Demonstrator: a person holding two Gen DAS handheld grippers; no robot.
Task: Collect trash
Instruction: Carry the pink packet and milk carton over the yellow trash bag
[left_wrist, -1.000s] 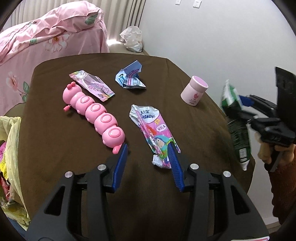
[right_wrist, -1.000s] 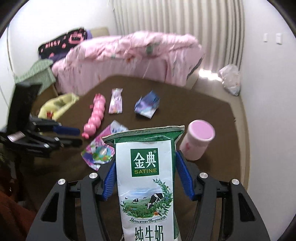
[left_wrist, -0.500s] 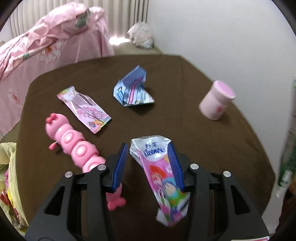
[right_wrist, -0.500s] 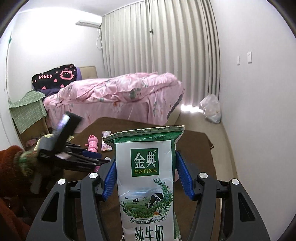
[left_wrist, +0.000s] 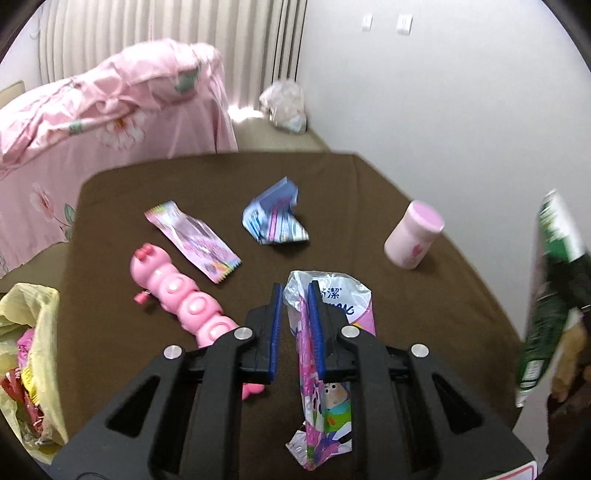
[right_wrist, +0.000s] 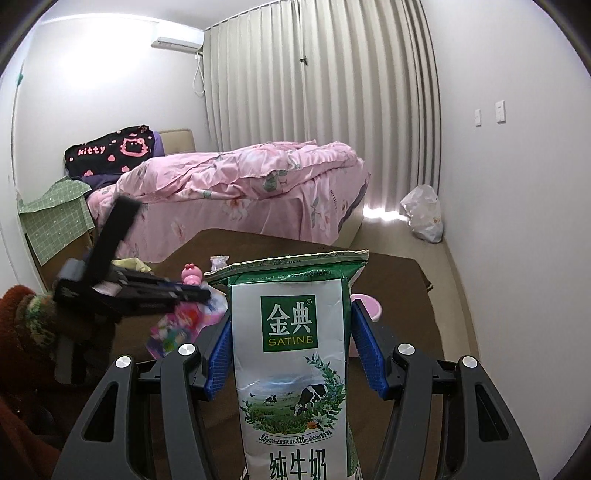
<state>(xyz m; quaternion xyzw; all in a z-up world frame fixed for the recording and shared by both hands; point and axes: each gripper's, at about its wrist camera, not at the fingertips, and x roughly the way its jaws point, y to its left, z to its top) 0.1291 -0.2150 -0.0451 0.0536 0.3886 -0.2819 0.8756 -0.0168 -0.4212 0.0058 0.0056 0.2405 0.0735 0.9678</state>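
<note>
Up close, was closing the jaws of the left gripper (left_wrist: 294, 286) on a crumpled tissue packet (left_wrist: 328, 410), with the thin foil caught between the blue pads (left_wrist: 274, 325) and its cartoon-printed end hanging down below them. Seen from the right wrist, carried that packet off the brown table (left_wrist: 369, 192), dangling under the black fingers of the left gripper (right_wrist: 207, 294), beside a knitted cuff and a dark red sleeve (right_wrist: 22, 332). Gripped a green-and-white milk carton (right_wrist: 291, 369) upright in the right gripper (right_wrist: 291, 317), pads set wide against its two sides, top seam uppermost and well clear of the table. Showed the same carton (left_wrist: 550, 295) blurred at the right edge of the left wrist view. Left on the table: a long pink candy wrapper (left_wrist: 192, 240) lying flat, a crushed blue wrapper (left_wrist: 275, 223) near the middle, a pink caterpillar toy (left_wrist: 181, 299) just beside the left gripper, and a small pink jar (left_wrist: 413, 240) standing toward the right edge. Hung a yellow bag (left_wrist: 33, 332) with bright wrappers inside at the table's left side. Beyond the table, took in a bed (right_wrist: 240, 184) under a pink floral cover and a white plastic bag (left_wrist: 284, 107) on the floor by the curtain.
</note>
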